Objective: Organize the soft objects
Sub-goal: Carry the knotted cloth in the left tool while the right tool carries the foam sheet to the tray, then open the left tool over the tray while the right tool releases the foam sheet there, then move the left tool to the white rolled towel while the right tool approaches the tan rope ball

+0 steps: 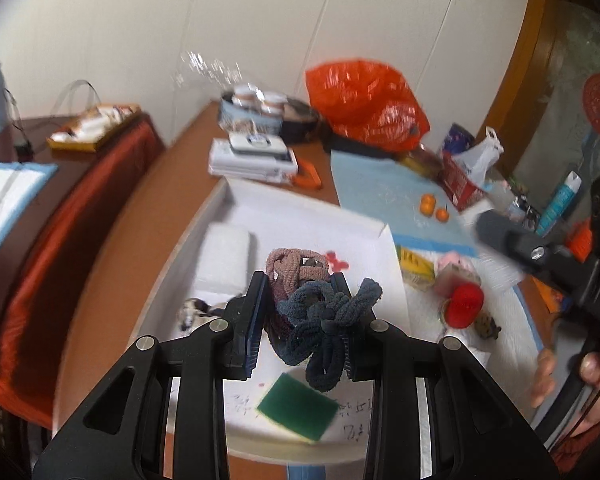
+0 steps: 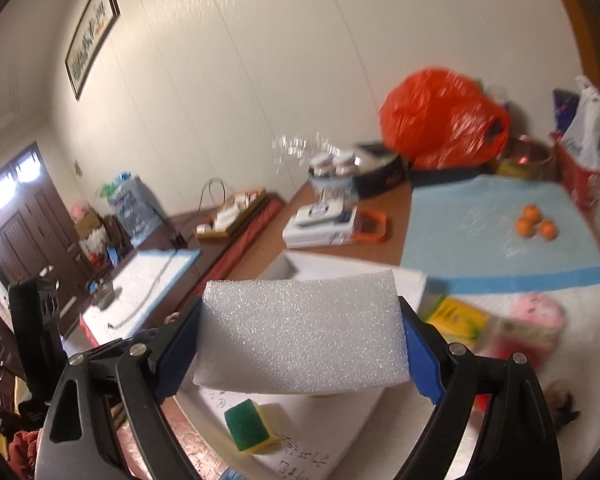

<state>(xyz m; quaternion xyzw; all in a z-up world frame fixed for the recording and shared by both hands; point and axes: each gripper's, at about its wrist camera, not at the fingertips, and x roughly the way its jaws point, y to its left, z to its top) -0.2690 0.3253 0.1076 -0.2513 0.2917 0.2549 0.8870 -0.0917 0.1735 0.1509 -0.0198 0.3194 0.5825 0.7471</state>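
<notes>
**Both grippers loaded above the white box**

Tangled hair ties (image 1: 316,312) are pinched in the nearly closed left gripper (image 1: 300,320); the foam block (image 2: 300,332) spans the wide-set right gripper (image 2: 300,344). Below: white box (image 1: 300,216), green sponge (image 2: 247,426).

blur: orange bag (image 1: 366,106) smeared | hidden: white box (image 2: 336,432) floor behind foam block (image 2: 300,332)

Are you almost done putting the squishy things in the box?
Partly. A green sponge and a white foam pad already lie in the white box. In hand: the left gripper holds a bunch of hair ties, and the right gripper holds a foam block. Left: the pink toy and a red item remain outside the box.
</notes>
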